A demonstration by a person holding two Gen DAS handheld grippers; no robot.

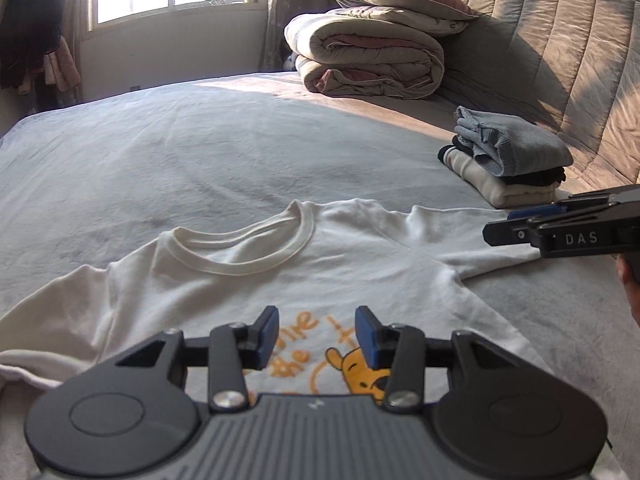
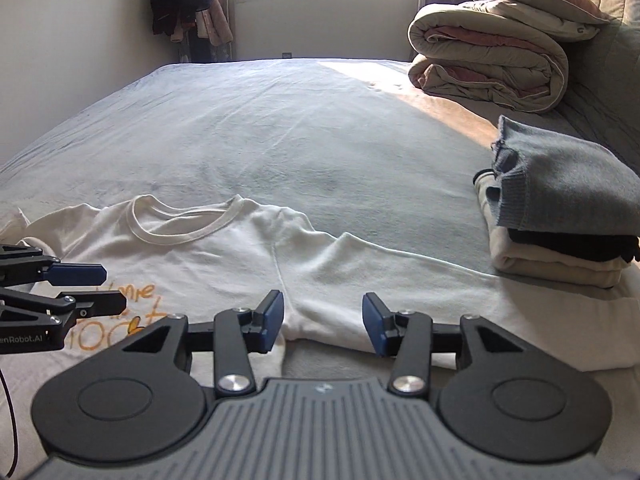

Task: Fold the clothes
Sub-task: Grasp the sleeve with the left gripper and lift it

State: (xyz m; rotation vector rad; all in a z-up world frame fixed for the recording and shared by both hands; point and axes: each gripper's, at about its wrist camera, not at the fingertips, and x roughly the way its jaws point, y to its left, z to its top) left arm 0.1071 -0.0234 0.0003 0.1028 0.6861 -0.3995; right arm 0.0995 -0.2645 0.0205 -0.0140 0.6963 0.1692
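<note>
White shirt [image 1: 304,276] is lying flat and face up on the bed [image 1: 200,152], collar away from both cameras, sleeves running out left and right, so its long span is crossing both views. Left gripper [image 1: 317,334] is hovering over the chest print just below the collar, jaws spread, pinching nothing. Right gripper [image 2: 323,322] is hovering at the right armpit, where the sleeve is meeting the body, jaws spread and empty; it is nearer the right sleeve. Folded stack [image 2: 560,216] is sitting right of the shirt.

A grey bed [image 2: 280,128] bears a white shirt [image 2: 224,256], folded clothes [image 2: 560,224] and rolled duvet [image 2: 488,64].
</note>
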